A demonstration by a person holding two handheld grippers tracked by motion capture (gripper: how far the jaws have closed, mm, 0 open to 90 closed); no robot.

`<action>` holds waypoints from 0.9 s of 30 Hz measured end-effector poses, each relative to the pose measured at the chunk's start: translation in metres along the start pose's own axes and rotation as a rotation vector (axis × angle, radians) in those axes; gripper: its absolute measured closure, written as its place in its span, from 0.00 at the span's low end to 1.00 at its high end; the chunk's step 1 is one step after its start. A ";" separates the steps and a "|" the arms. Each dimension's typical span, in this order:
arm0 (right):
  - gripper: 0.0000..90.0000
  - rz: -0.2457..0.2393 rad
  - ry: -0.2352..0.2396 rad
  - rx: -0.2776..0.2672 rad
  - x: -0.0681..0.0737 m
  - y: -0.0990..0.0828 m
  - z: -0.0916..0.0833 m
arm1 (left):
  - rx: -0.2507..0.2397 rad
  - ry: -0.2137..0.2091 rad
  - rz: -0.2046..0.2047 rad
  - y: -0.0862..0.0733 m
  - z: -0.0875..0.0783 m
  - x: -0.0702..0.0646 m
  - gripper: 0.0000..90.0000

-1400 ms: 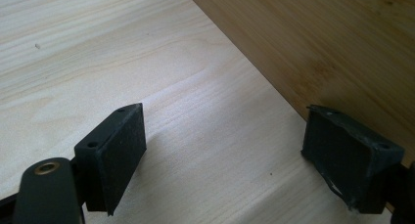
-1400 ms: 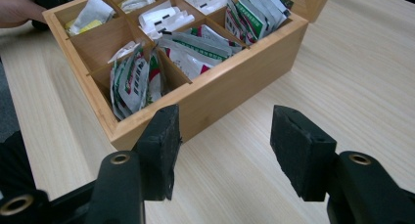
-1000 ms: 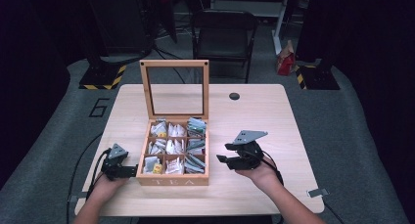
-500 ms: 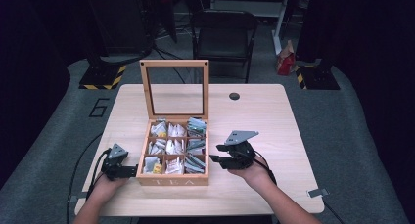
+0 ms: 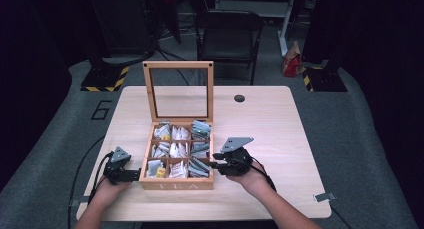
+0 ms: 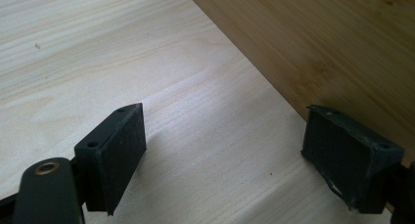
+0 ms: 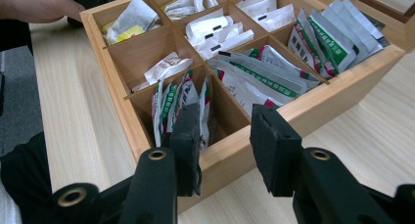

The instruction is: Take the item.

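A wooden tea box (image 5: 175,185) stands open on the pale table (image 5: 260,124), its glass lid (image 5: 178,66) upright. Its compartments hold several tea packets. My left gripper (image 5: 135,175) rests open on the table at the box's left side. In the left gripper view its jaws (image 6: 225,131) stand wide apart, one pad close to the box wall (image 6: 318,48). My right gripper (image 5: 215,161) is at the box's right side and its jaws have just been closing. In the right gripper view one jaw of that gripper (image 7: 226,121) dips beside green-and-white packets (image 7: 169,104). The other is over the near wall (image 7: 235,155); nothing is gripped.
A black chair (image 5: 227,31) stands behind the table, and a small dark round hole (image 5: 239,98) sits near the far edge. Cables trail off the front edge from both grippers. The person's other hand (image 7: 39,4) shows beyond the box in the right gripper view.
My right gripper has moved left up to the box's near right compartment, and its jaws have narrowed. The left gripper has stayed put.
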State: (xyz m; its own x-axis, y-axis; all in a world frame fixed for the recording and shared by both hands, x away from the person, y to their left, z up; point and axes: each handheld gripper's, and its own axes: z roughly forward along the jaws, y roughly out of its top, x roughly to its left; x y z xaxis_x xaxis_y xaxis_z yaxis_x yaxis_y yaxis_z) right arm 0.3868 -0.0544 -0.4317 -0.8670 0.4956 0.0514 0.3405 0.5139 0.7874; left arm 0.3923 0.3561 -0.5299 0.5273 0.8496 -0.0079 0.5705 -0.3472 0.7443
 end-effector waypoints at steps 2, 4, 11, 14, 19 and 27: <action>0.73 -0.008 0.005 0.000 0.001 0.000 0.003 | 0.000 0.000 0.000 0.000 0.000 0.000 0.18; 0.75 -0.015 0.014 0.005 0.002 0.000 0.006 | 0.000 0.000 0.000 0.000 0.000 0.000 0.18; 0.77 -0.003 0.023 0.016 0.006 -0.001 0.014 | 0.000 0.000 0.000 0.000 0.000 0.000 0.18; 0.78 -0.017 0.024 0.022 0.006 0.000 0.017 | 0.000 0.000 0.000 0.000 0.000 0.000 0.18; 0.84 -0.016 0.030 0.031 0.007 0.001 0.023 | 0.000 0.000 0.000 0.000 0.000 0.000 0.18; 0.89 -0.031 0.031 0.047 0.007 0.001 0.031 | 0.000 0.000 0.002 0.000 0.000 0.000 0.18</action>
State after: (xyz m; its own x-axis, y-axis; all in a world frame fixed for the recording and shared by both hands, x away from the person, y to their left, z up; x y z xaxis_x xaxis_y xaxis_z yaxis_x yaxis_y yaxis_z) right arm 0.3921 -0.0288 -0.4495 -0.8880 0.4574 0.0472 0.3295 0.5615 0.7591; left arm 0.3924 0.3562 -0.5298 0.5284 0.8490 -0.0059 0.5694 -0.3493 0.7442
